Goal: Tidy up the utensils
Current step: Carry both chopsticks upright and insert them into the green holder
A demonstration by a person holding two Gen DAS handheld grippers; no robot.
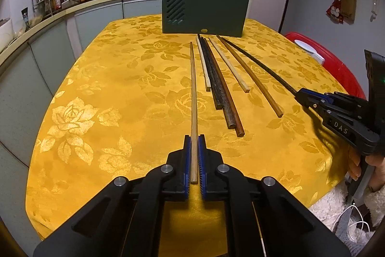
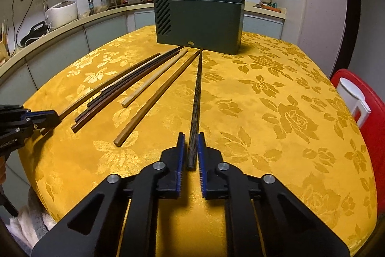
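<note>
Left wrist view gave us our left gripper (image 1: 194,143), its blue ribbed fingers (image 1: 186,160) clamped on the near end of a slim, pale wooden chopstick (image 1: 193,93) lying along the surface (image 1: 108,93), which wore a glossy yellow cloth woven with roses. Beside it lay six more loose chopsticks (image 1: 217,78), round and square in section, cream, brown and near-black, fanned toward a dark green plastic holder (image 1: 204,11) with slanted vent slots in one side. Our right gripper (image 2: 191,143) had its fingers pressed on a thin, dark, speckled chopstick (image 2: 197,93) resting on the cloth, its far tip almost touching the holder's base. Two chopsticks stood in the holder, one brown and upright in the left part, one dark and leaning out at the right; their lower ends were hidden behind its wall, and we could not see how it was divided inside. A red lid-like object (image 2: 361,112) at the right edge was cut off.
</note>
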